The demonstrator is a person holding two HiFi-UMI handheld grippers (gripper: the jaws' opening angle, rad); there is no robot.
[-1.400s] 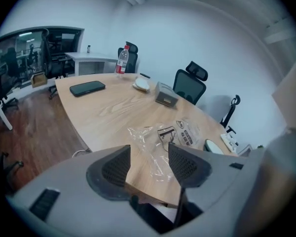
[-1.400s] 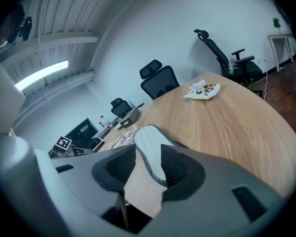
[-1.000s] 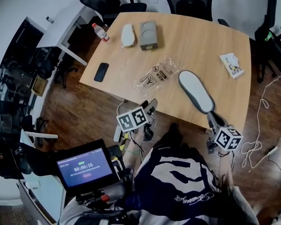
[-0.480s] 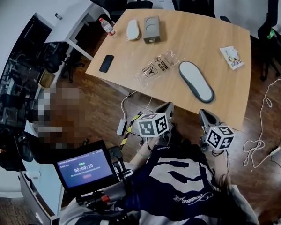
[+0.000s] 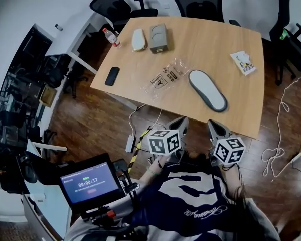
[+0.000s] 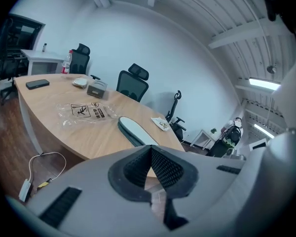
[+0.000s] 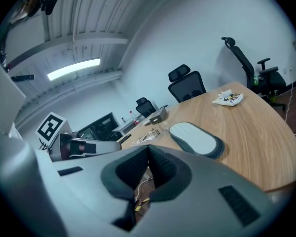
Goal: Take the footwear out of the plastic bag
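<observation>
Left hand-held gripper (image 5: 181, 122) and right hand-held gripper (image 5: 211, 125) have both pulled back from the desk (image 5: 243, 109) edge to the torso, jaws together, empty. Shoe (image 5: 207, 90) lies flat on the desk, out of the bag (image 5: 163, 78) and just right of it. Long axis is diagonal: far end toward the bag, near end toward the desk's near edge.

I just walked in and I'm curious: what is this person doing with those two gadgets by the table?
The person holds a two-jaw tool in each hand. The left gripper and the right gripper are both shut and empty, just off the near edge of the table. On it, a slipper lies outside the clear plastic bag, right beside it, so the unpacking looks done.
</observation>
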